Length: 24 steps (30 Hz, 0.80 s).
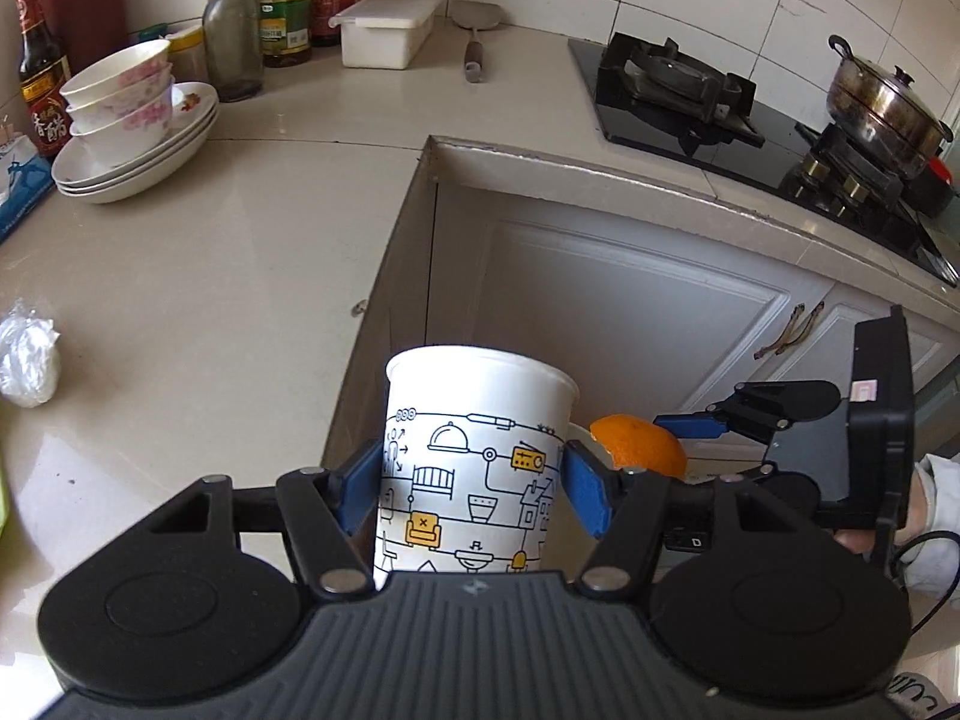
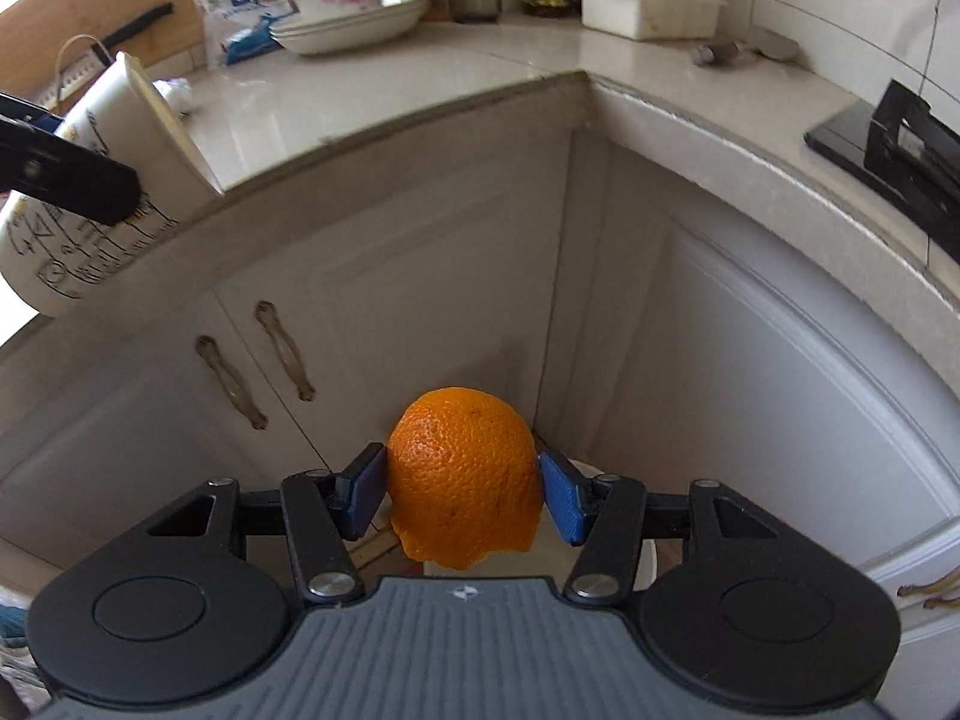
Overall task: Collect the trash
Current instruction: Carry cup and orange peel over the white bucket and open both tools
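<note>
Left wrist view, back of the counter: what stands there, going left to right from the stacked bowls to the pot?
Stacked bowls → clear glass bottle → white lidded box → spatula → empty burner → steel pot.

L gripper (image 1: 474, 489) gripping, R gripper (image 2: 462, 495) gripping

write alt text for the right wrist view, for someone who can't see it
The right gripper holds an orange peel between its blue fingers, above a white bin in the corner of white cabinet doors. At the upper left, the left gripper carries a tilted printed paper cup near the countertop edge.
</note>
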Each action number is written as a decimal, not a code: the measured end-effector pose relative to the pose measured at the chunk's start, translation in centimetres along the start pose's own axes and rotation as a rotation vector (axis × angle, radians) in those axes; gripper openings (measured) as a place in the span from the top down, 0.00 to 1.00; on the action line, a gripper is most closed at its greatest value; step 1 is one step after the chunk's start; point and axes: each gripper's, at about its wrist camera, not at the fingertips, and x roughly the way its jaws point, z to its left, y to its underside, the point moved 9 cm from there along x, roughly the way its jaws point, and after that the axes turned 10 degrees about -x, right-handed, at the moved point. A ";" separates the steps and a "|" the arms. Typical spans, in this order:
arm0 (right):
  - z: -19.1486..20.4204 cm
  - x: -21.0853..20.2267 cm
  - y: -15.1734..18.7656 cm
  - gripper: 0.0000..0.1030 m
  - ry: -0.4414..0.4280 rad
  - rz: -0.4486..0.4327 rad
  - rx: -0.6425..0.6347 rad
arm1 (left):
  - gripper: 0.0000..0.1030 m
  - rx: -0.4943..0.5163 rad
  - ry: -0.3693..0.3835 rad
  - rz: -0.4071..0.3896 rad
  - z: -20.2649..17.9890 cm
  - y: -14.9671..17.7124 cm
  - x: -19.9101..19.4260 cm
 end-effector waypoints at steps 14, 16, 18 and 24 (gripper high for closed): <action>-2.2 0.6 1.3 0.06 0.024 -0.025 0.053 | 0.38 0.060 0.024 0.073 -3.3 1.1 4.8; -2.3 0.5 1.4 0.06 0.027 -0.022 0.056 | 0.38 0.074 0.032 0.082 -4.0 1.3 5.6; -2.4 0.3 1.7 0.06 0.032 -0.018 0.056 | 0.38 0.089 0.044 0.086 -4.8 1.5 6.6; -2.6 -0.9 3.0 0.02 0.041 -0.011 0.055 | 0.38 0.139 0.048 0.110 -7.0 2.2 11.0</action>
